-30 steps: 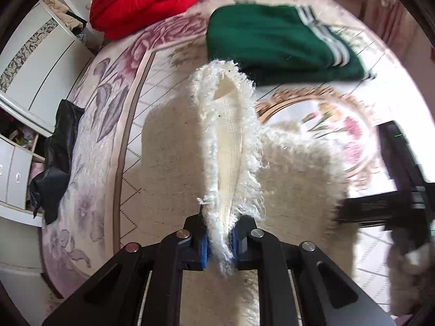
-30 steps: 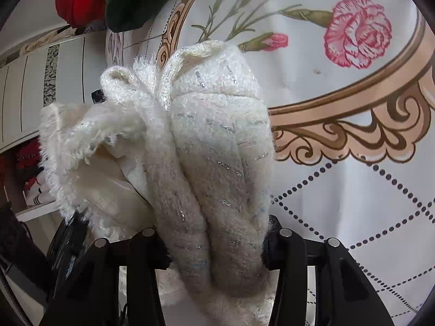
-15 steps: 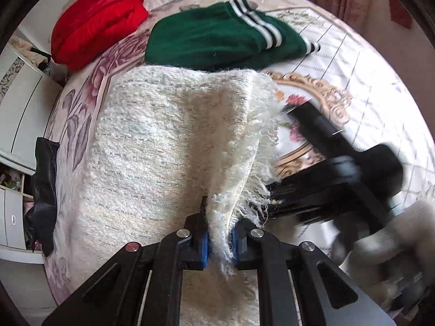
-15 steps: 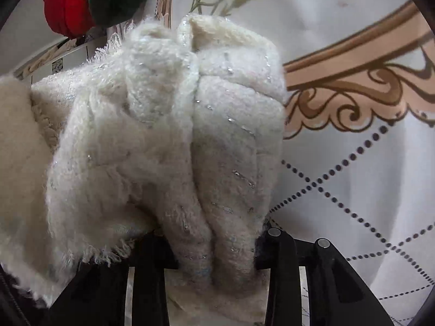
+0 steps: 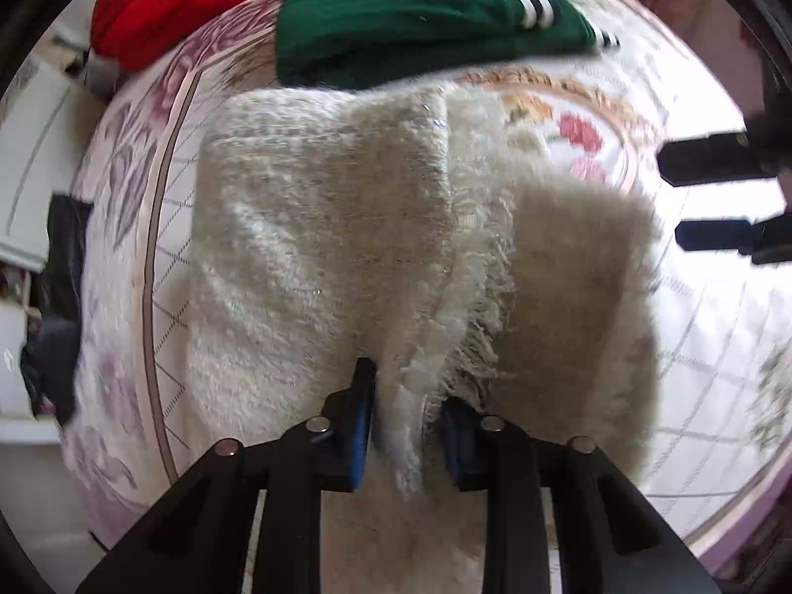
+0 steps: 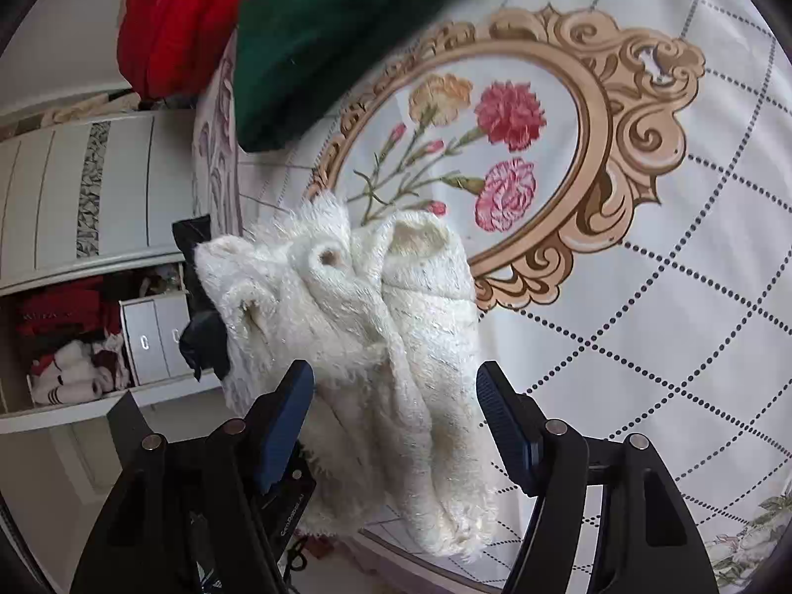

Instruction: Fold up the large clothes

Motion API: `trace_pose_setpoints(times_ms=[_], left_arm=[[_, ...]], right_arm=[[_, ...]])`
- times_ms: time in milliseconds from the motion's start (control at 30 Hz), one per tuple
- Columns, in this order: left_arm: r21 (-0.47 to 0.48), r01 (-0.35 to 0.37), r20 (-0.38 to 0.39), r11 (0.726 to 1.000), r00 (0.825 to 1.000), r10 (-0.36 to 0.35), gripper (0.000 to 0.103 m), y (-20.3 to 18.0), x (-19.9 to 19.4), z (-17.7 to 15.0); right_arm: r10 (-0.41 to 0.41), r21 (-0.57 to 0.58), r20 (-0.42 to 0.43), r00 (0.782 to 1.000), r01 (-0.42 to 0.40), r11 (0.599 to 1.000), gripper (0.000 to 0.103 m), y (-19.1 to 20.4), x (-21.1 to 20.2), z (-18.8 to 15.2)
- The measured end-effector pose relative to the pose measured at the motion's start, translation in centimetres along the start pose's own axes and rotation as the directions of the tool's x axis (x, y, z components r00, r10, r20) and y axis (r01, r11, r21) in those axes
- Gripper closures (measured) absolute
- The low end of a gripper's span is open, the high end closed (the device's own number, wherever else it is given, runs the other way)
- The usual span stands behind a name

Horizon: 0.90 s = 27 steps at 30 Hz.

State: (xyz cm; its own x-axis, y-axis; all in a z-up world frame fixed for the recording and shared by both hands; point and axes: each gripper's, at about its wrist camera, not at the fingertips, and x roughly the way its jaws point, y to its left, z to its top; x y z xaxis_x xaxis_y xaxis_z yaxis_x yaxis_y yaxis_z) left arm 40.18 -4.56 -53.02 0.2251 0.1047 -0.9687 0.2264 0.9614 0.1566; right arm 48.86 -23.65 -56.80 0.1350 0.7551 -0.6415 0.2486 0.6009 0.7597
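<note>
On bedspread: white garment, fringed edge between opening left gripper fingers.

Both jaws were opening: right hand-held gripper let go of the bunched white garment; left hand-held gripper loosened on the fringed edge, garment now spread flat on the bed.

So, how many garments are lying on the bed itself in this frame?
3: a fuzzy white garment spread in the middle, a green one with white stripes behind it, and a red one at the far corner. A dark item hangs off the edge; others may be hidden.
</note>
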Motion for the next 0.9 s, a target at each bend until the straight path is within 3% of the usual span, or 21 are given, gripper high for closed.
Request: trace_pose_setpoints(times_ms=[67, 133, 167, 200, 233, 300, 367, 400, 433, 467, 633, 733, 800, 833, 900], left_arm=[[-0.108, 0.093, 0.008, 0.990, 0.996, -0.092, 0.074, 2.1, -2.0, 0.7], [-0.191, 0.163, 0.043, 0.968, 0.987, -0.158, 0.054, 4.1, -3.8, 1.0], [-0.212, 0.175, 0.061, 0.961, 0.984, -0.166, 0.028, 4.9, -4.5, 1.1], [-0.238, 0.182, 0.097, 0.954, 0.982, -0.163, 0.021, 5.9, -5.4, 1.1], [-0.263, 0.174, 0.124, 0.949, 0.982, -0.146, 0.021, 6.9, -6.1, 1.0], [-0.295, 0.140, 0.123, 0.945, 0.986, -0.108, 0.021, 8.6, -6.1, 0.6], [-0.329, 0.107, 0.126, 0.938, 0.990, -0.069, 0.021, 10.4, -5.8, 0.2], [-0.342, 0.090, 0.110, 0.935, 0.992, -0.055, 0.021, 11.2, -5.4, -0.1], [-0.362, 0.079, 0.101, 0.929, 0.994, -0.046, 0.021, 12.0, -5.0, -0.4], [-0.379, 0.080, 0.098, 0.922, 0.994, -0.046, 0.021, 12.8, -4.8, -0.7], [-0.431, 0.088, 0.066, 0.898, 0.996, -0.066, 0.021, 15.9, -3.7, -2.5], [-0.437, 0.083, 0.049, 0.895, 0.996, -0.069, 0.021, 16.9, -3.0, -3.2], [-0.443, 0.097, 0.041, 0.891, 0.995, -0.087, 0.021, 17.3, -2.6, -3.3], [-0.446, 0.106, 0.040, 0.889, 0.994, -0.099, 0.021, 17.5, -2.4, -3.3], [-0.442, 0.119, 0.044, 0.889, 0.993, -0.110, 0.021, 17.9, -2.2, -3.4]], right_arm=[[0.053, 0.026, 0.012, 0.999, -0.053, 0.998, 0.032, -0.1, -2.8, 0.2], [0.120, 0.050, -0.015, 0.993, -0.119, 0.992, 0.032, 0.5, -4.0, -0.5], [0.147, 0.057, -0.033, 0.989, -0.145, 0.988, 0.032, 0.9, -3.8, -0.9], [0.162, 0.064, -0.051, 0.985, -0.159, 0.985, 0.032, 1.3, -3.3, -1.2], [0.170, 0.068, -0.069, 0.983, -0.165, 0.984, 0.031, 1.1, -2.4, -1.4], [0.107, 0.057, -0.103, 0.989, -0.101, 0.993, 0.025, 1.6, 0.2, -2.1], [0.086, 0.041, -0.132, 0.988, -0.081, 0.996, 0.025, 1.5, 4.0, -1.5], [0.072, 0.034, -0.120, 0.990, -0.068, 0.997, 0.032, 1.8, 5.0, -1.3], [0.038, 0.006, -0.101, 0.994, -0.037, 0.999, 0.086, 2.4, 5.8, -0.9], [-0.014, -0.030, -0.075, 0.997, 0.012, 0.999, 0.097, 3.4, 6.8, 0.1], [-0.071, -0.090, 0.081, 0.994, 0.078, 0.993, 0.097, 7.8, 5.7, 5.2], [-0.093, -0.062, 0.039, 0.995, 0.096, 0.993, 0.097, 8.4, 5.8, 7.9], [-0.107, -0.011, 0.020, 0.994, 0.107, 0.994, 0.092, 8.0, 4.1, 7.2], [-0.111, 0.000, 0.026, 0.994, 0.111, 0.994, 0.083, 7.8, 3.4, 6.3], [-0.106, 0.027, 0.048, 0.993, 0.105, 0.994, 0.044, 7.2, 1.5, 3.4]])
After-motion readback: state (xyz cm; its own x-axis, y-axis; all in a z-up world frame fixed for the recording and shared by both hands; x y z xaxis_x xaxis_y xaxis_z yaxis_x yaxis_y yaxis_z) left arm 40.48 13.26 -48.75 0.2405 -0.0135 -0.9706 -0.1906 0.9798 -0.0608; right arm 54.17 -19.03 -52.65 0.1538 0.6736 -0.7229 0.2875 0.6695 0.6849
